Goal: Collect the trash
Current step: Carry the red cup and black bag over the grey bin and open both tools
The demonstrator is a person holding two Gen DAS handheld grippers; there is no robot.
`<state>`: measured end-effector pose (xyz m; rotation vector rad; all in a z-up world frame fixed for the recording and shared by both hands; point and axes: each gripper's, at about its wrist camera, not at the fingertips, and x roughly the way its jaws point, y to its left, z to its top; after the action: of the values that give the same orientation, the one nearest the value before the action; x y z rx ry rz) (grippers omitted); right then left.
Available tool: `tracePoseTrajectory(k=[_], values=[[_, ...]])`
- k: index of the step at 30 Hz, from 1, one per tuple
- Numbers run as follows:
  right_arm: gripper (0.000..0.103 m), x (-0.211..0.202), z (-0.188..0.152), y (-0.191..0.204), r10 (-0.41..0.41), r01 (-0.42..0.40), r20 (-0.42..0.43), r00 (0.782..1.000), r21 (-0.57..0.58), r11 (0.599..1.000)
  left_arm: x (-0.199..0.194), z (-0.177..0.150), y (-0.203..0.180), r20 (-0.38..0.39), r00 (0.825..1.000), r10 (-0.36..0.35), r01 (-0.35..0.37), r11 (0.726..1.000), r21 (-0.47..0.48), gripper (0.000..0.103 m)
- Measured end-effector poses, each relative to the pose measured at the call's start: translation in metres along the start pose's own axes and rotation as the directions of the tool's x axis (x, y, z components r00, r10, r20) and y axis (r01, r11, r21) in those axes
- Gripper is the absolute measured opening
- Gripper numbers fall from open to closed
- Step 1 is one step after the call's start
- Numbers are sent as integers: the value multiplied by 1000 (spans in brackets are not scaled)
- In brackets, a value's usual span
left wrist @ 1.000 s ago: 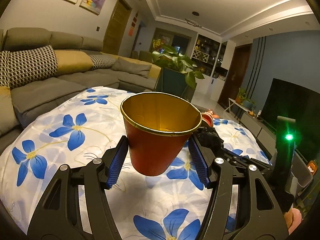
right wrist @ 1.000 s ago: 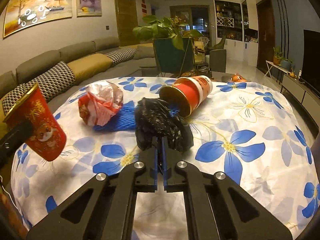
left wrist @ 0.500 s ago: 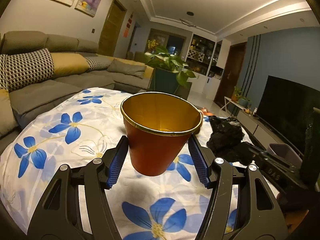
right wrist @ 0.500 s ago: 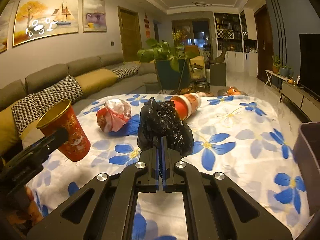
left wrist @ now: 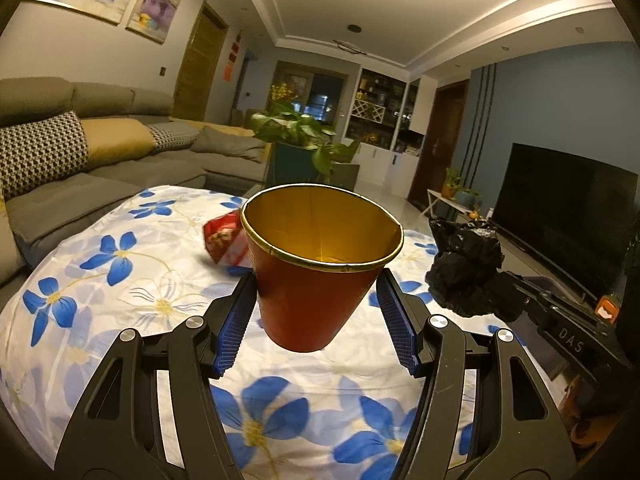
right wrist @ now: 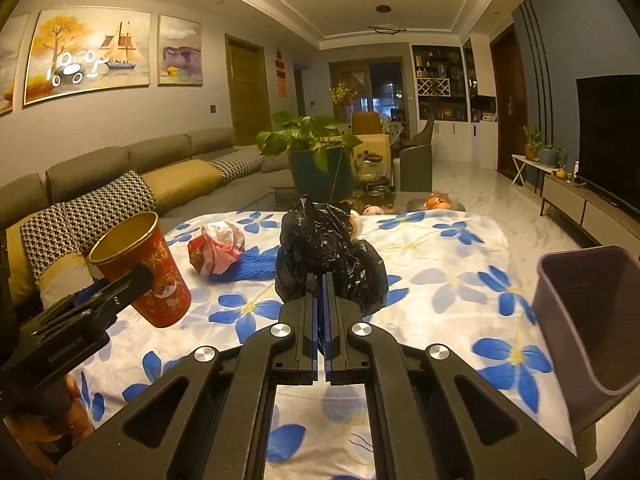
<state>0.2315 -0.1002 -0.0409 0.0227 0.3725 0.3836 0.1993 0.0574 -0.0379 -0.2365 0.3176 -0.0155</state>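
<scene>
Both claws loaded above the flowered table.

Left gripper (left wrist: 316,300) grasps the red paper cup (left wrist: 318,276) upright, clear of the tablecloth (left wrist: 120,280); a crumpled red wrapper (right wrist: 218,252) lies at its 11 o'clock. Right gripper (right wrist: 323,292) pinches the black plastic bag (right wrist: 328,252), lifted; a purple bin (right wrist: 592,320) sits at 3 o'clock.

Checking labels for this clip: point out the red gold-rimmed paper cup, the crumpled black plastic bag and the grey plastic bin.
red gold-rimmed paper cup (left wrist: 316,300), left wrist view, outer wall.
crumpled black plastic bag (right wrist: 320,240), right wrist view, upper folds.
grey plastic bin (right wrist: 576,320), right wrist view, side wall.
</scene>
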Motion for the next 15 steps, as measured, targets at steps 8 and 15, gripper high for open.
tracePoseTrajectory(k=[8, 15], values=[[3, -25, 3, -16, -37, 37, 33, 999, 7, 999, -3, -3, -27, -4, 999, -54, 54, 998, 28, 61], [3, -47, 5, -33, -79, 77, 63, 995, 23, 997, -2, -4, -54, -7, 994, -105, 105, 993, 58, 61]])
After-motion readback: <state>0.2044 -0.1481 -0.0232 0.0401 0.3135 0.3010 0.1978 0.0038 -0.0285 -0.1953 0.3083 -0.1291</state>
